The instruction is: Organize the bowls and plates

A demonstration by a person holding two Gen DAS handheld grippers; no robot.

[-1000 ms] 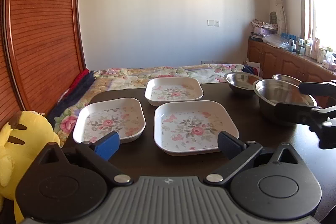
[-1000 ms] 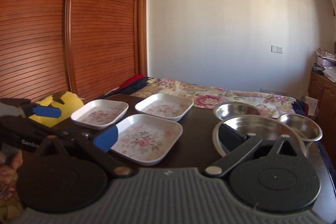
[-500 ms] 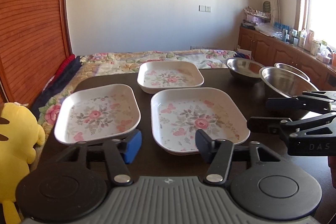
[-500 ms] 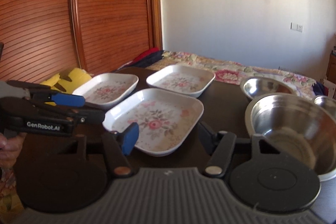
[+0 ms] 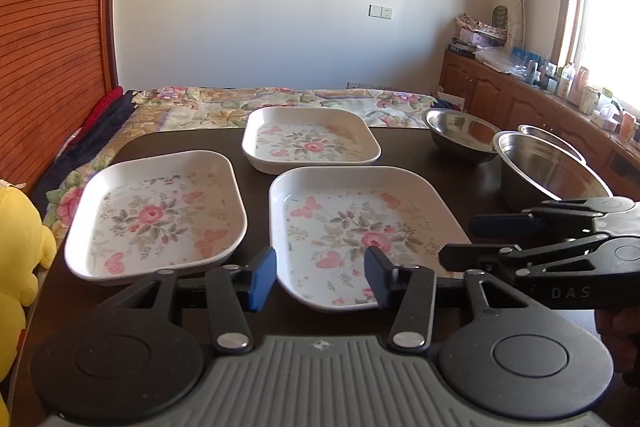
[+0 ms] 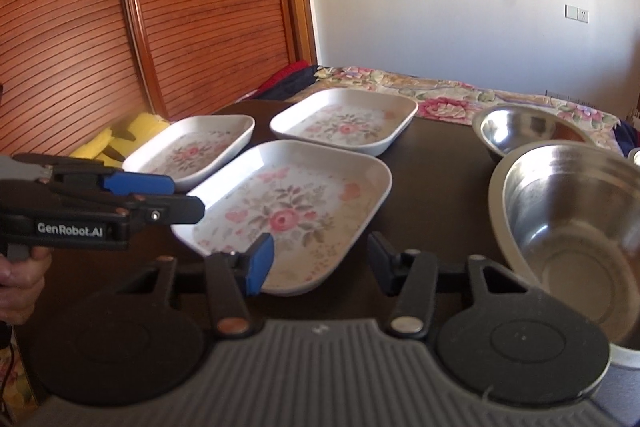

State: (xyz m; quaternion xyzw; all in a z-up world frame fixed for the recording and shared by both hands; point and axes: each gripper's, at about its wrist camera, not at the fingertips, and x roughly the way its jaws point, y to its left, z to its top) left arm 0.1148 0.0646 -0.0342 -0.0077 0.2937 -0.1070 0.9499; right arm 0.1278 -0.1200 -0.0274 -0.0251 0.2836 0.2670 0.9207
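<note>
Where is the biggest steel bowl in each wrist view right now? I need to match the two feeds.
Left wrist view: the biggest steel bowl sits at the right edge, above the right gripper.
Right wrist view: the same bowl fills the right side, close to the camera.
Shared landmark: the nearest floral plate, just left of the bowl in both views.

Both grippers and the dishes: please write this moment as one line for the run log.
left gripper: open, empty, at nearest floral plate | right gripper: open, empty, same plate | three plates, steel bowls unstacked
</note>
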